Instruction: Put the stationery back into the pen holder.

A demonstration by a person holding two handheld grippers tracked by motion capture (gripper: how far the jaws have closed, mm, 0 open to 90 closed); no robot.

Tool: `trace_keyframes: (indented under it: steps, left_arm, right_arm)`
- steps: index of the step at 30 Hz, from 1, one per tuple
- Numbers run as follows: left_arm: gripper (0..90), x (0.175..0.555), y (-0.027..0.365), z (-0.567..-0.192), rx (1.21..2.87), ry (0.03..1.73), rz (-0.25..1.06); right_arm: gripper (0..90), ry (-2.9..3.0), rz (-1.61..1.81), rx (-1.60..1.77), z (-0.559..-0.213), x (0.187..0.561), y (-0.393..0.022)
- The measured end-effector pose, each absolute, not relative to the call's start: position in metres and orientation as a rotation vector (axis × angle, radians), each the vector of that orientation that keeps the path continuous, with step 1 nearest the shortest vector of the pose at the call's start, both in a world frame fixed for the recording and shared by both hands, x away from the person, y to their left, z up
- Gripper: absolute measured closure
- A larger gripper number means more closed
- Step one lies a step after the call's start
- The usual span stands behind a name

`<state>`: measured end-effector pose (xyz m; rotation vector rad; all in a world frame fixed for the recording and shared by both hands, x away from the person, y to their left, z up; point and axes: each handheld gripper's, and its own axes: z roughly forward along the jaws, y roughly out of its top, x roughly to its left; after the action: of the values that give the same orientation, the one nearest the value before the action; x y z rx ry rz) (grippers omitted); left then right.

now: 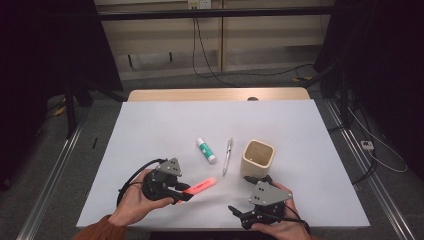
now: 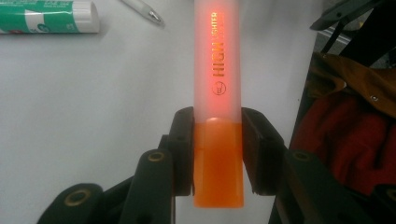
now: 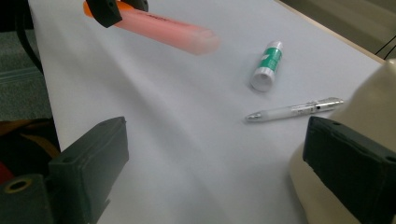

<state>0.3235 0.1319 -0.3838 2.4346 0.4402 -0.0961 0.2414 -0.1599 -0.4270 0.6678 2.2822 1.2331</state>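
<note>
An orange highlighter (image 1: 201, 185) with a frosted cap is held a little above the white table, and my left gripper (image 1: 182, 195) is shut on its orange end. In the left gripper view both pads press the highlighter (image 2: 218, 70) at the seam between cap and body, so the left gripper (image 2: 218, 128) holds it lengthwise. My right gripper (image 1: 237, 212) stands open near the table's front edge, right of the highlighter. In its own view the right gripper (image 3: 217, 133) has wide-apart jaws with bare table between them, and the highlighter (image 3: 163, 29) hangs farther off.
A pale wooden cup (image 1: 258, 158) stands just behind the right gripper, close beside its right jaw (image 3: 373, 98). A green-and-white glue stick (image 1: 206, 150) and a silver pen (image 1: 227, 156) lie mid-table. The white table sheet (image 1: 165, 120) ends near both hands.
</note>
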Motion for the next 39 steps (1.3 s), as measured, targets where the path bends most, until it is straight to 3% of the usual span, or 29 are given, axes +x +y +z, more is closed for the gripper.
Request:
trace_keyframes:
  steps: [15, 39]
  left_arm:
    - [67.3, 0.334, 0.121, -0.386, 2.459, 0.431, -0.121]
    - [67.3, 0.353, 0.1, -0.384, 2.51, 0.421, -0.145]
  right_arm:
    - [13.5, 2.281, 1.009, 0.449, -0.433, 0.258, -0.128]
    - [35.0, 2.108, 0.658, 0.011, -0.442, 0.261, -0.099]
